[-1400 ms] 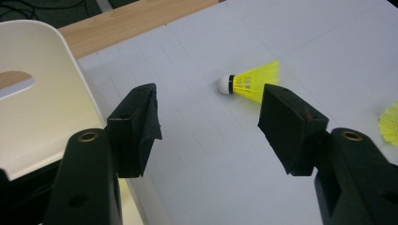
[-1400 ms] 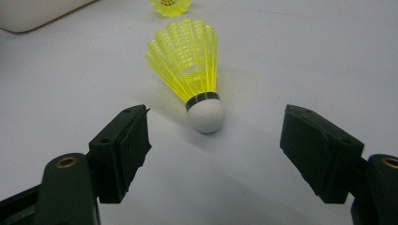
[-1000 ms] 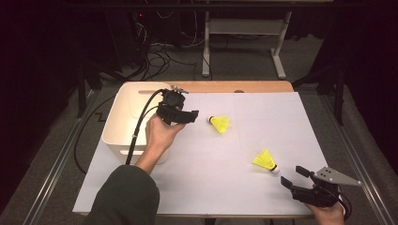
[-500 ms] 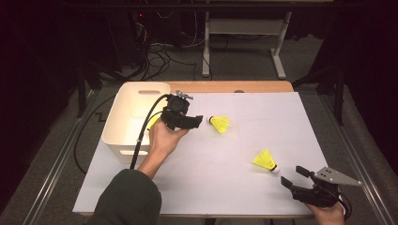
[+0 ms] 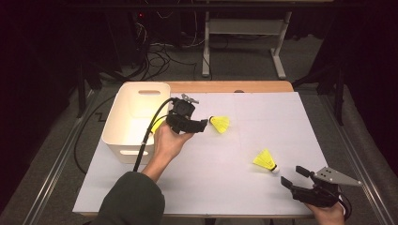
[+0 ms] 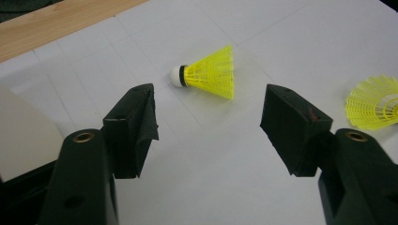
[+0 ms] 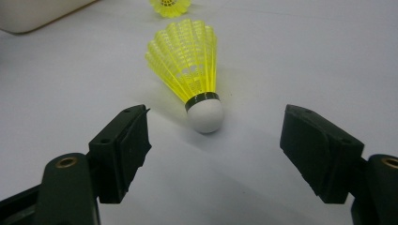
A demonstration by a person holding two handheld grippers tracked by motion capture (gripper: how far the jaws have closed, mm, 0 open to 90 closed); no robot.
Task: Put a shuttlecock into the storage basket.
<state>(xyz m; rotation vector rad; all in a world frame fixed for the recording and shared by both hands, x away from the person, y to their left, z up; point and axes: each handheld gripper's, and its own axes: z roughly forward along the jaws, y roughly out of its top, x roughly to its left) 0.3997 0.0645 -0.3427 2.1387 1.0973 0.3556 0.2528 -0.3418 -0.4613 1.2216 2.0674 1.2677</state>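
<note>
While both grippers stand with their fingers spread wide and nothing between them, two yellow shuttlecocks lie loose on the white sheet covering the bench (image 5: 206, 187); the left gripper (image 5: 202, 125) is held in the person's left hand (image 5: 168, 143) just beside the right wall of the white bin (image 5: 123, 136), its fingers pointing toward the far shuttlecock (image 5: 219, 123); that shuttlecock lies on its side, white cork nearest the gripper, skirt pointing away, close to the fingertips but not touching them; in the left gripper view the far shuttlecock (image 6: 209, 73) sits beyond and between the two black fingers (image 6: 136, 126), apart from both; a yellow item shows inside the bin at its right wall, partly hidden by the gripper cable (image 5: 149, 133), so its identity cannot be confirmed; the right gripper (image 5: 294, 179) is at the near right corner of the bench, its grey three-cornered plate (image 5: 337, 177) on top; the near shuttlecock (image 5: 265, 161) lies just beyond its fingertips, cork toward the gripper, no contact; in the right gripper view the near shuttlecock (image 7: 193, 82) lies between and ahead of the fingers (image 7: 123, 147), cork end closest, skirt pointing away; a wooden strip (image 5: 225, 86) borders the far edge of the bench.
</note>
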